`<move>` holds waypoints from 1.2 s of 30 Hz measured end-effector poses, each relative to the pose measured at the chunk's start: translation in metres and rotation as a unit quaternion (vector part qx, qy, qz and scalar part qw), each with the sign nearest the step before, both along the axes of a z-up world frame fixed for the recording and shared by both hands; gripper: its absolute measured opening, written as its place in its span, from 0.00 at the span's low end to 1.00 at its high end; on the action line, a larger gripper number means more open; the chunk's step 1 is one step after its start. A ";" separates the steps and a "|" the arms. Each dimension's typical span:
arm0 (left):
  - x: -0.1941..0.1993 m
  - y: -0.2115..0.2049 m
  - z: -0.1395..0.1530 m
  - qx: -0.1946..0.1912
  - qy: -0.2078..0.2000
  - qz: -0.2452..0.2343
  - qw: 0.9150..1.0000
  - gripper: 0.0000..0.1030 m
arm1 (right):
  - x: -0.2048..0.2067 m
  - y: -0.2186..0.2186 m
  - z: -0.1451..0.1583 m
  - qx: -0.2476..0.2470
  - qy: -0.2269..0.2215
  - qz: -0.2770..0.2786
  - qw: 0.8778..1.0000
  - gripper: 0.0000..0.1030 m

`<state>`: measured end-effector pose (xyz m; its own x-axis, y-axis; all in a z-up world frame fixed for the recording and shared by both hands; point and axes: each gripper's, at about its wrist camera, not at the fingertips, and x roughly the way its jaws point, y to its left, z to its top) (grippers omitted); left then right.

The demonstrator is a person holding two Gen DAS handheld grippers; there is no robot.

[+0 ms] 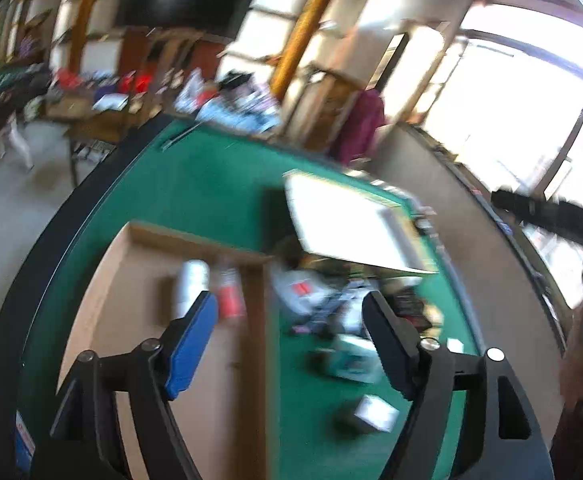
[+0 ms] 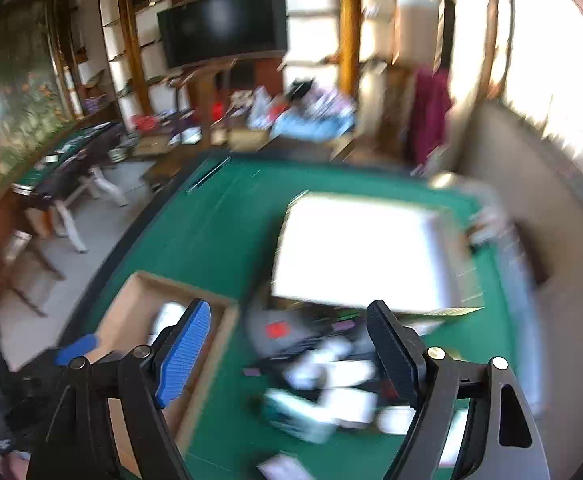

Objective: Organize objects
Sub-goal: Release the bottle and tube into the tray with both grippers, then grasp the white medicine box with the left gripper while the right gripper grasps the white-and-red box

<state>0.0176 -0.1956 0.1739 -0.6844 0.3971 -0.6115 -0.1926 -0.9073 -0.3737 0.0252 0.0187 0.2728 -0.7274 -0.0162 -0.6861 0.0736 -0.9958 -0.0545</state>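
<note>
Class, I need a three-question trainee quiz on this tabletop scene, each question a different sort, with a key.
1. True or false: the left gripper is shut on a bottle.
2. Which colour is the table cover? A red, B green, C grey.
3. Fill in: the white bottle lies inside the ____ box.

Key: 1 false, both it and the right gripper stand open with nothing between the fingers. 2 B. 3 cardboard.

blurred: heap of small items [image 1: 343,308] unidentifiable; cut off: cardboard box [image 1: 139,264] near edge
</note>
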 end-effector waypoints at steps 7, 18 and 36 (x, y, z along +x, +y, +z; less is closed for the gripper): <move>0.066 0.064 0.101 -0.004 0.092 -0.054 0.994 0.96 | 0.107 0.045 0.153 0.134 0.122 -0.041 0.983 1.00; 0.084 0.116 -0.033 -0.048 -0.006 -0.073 0.996 1.00 | 0.137 0.128 -0.051 0.036 -0.027 -0.077 0.996 1.00; 0.044 0.167 -0.162 -0.177 -0.064 -0.108 0.976 0.97 | 0.115 0.172 -0.211 -0.117 -0.107 -0.113 0.981 1.00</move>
<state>0.0613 -0.0284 0.0123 -0.5165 0.2726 -0.8117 -0.3662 -0.9272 -0.0784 0.1398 0.1908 0.0620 -0.5711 -0.0464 -0.8196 -0.1656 -0.9714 0.1704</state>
